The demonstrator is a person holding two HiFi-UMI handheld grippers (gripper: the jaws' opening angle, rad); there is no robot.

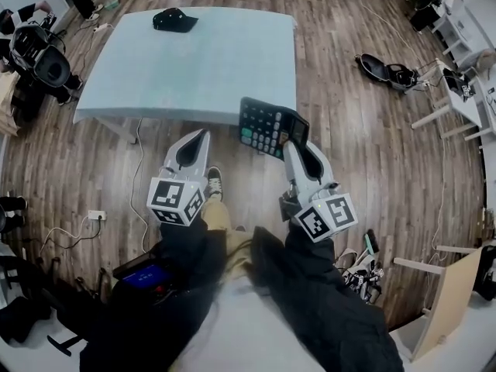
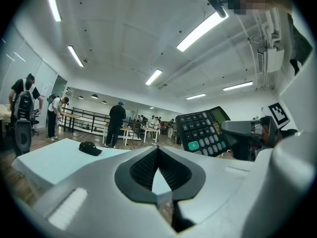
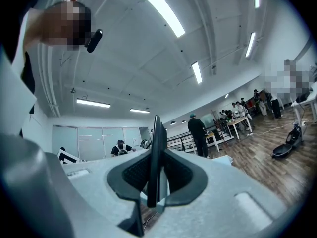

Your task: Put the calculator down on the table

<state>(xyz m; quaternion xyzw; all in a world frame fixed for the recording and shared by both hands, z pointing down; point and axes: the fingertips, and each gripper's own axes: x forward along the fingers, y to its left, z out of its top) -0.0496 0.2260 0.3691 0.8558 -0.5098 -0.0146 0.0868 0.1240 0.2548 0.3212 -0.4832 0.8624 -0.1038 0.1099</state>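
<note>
A black calculator (image 1: 269, 125) with grey keys and one green key hangs in the air just off the near right corner of the pale blue table (image 1: 209, 68). My right gripper (image 1: 291, 142) is shut on its near edge. In the right gripper view the calculator (image 3: 156, 133) stands edge-on between the pads. My left gripper (image 1: 203, 135) is shut and holds nothing, a little to the left of the calculator, near the table's front edge. From the left gripper view the calculator (image 2: 202, 131) appears tilted at the right, beyond the closed left gripper (image 2: 157, 150).
A black cap (image 1: 173, 20) lies at the far side of the table; it also shows in the left gripper view as the cap (image 2: 90, 148). Wooden floor surrounds the table, with cables, a power strip (image 1: 97, 215) and a black case (image 1: 387, 72). People stand at benches in the background.
</note>
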